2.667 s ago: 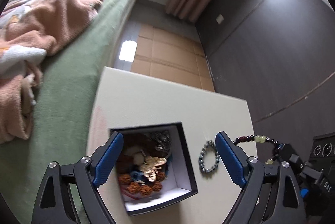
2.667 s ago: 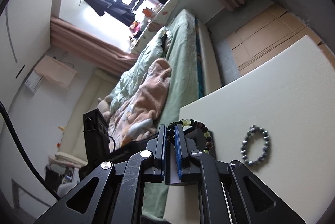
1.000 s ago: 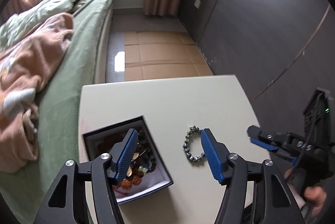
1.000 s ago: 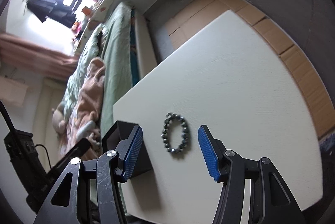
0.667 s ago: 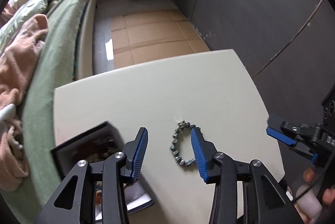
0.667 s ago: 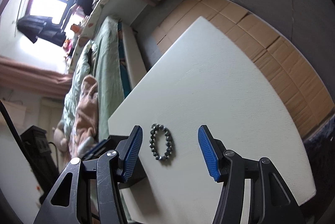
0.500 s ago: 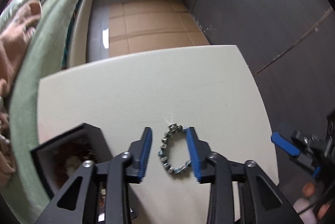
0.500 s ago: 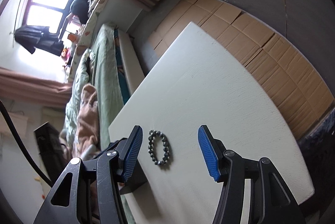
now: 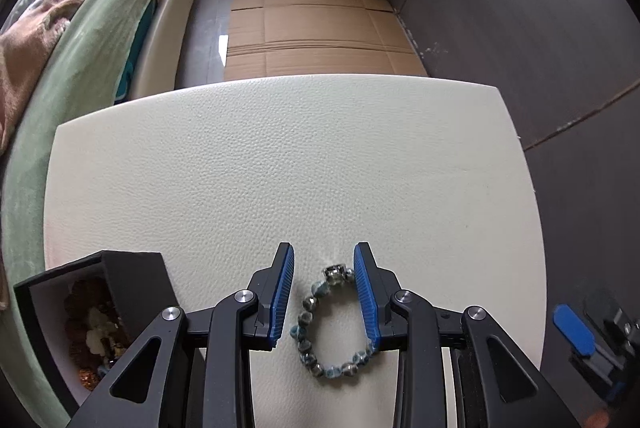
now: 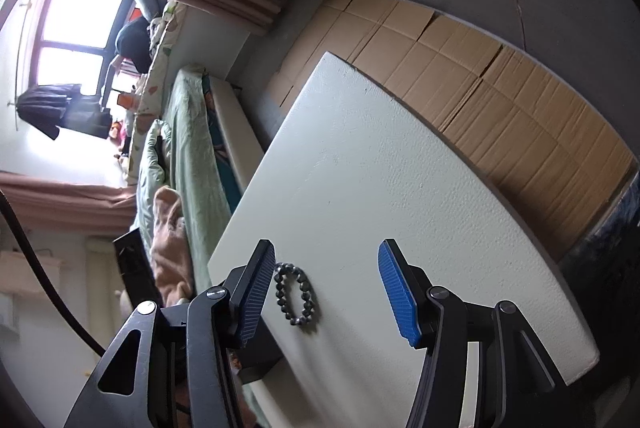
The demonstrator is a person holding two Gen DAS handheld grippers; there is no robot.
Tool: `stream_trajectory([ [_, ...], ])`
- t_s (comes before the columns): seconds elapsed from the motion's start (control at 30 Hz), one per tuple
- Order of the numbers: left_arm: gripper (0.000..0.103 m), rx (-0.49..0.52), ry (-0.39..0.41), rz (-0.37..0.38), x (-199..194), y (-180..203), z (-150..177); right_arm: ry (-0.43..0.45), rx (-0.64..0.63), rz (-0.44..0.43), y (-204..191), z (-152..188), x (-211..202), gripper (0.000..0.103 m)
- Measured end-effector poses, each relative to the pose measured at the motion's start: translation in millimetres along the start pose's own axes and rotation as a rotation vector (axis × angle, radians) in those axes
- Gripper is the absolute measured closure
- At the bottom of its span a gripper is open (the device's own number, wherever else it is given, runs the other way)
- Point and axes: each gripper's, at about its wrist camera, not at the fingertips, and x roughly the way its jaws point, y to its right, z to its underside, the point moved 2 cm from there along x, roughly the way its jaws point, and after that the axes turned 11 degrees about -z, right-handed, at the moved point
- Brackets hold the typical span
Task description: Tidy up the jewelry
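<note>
A grey-blue beaded bracelet lies flat on the cream table. My left gripper is low over it, open, with one blue pad on each side of the bracelet. A black jewelry box with several pieces inside sits at the table's left front. In the right wrist view the bracelet lies near the left pad of my right gripper, which is open, empty and held above the table. The right gripper's blue tip shows at the far right of the left wrist view.
A bed with green cover and a pink blanket runs along the table's left side. Cardboard sheets cover the floor beyond the table. A dark wall stands to the right.
My left gripper has moved right from over the box, come down around the bracelet and narrowed its opening. My right gripper dropped its dark bead bracelet, opened and pulled back.
</note>
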Motion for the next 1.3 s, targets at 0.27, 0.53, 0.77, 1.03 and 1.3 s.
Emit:
stream_trajectory([
  [0.27, 0.074, 0.005, 0.017, -0.056, 3.6, 11.5, 9.1, -0.020, -0.004, -0.017, -3.1, 3.6, 3.9, 0.047],
  [0.53, 0.082, 0.000, 0.002, -0.076, 2.1, 11.0, 11.0, -0.036, -0.015, -0.023, -8.0, 4.9, 9.2, 0.047],
  [0.77, 0.089, -0.002, -0.011, -0.026, 1.7, 5.1, 10.7, -0.041, -0.020, -0.019, -8.1, 4.2, 11.8, 0.047],
  [1.03, 0.089, -0.039, 0.058, 0.009, -38.4, -21.1, 9.0, -0.093, -0.075, 0.018, -15.7, 14.0, 31.3, 0.047],
  [1.3, 0.089, -0.068, 0.121, 0.025, -79.7, -55.5, 14.5, -0.164, -0.240, 0.105, -39.7, 33.6, 63.4, 0.058],
])
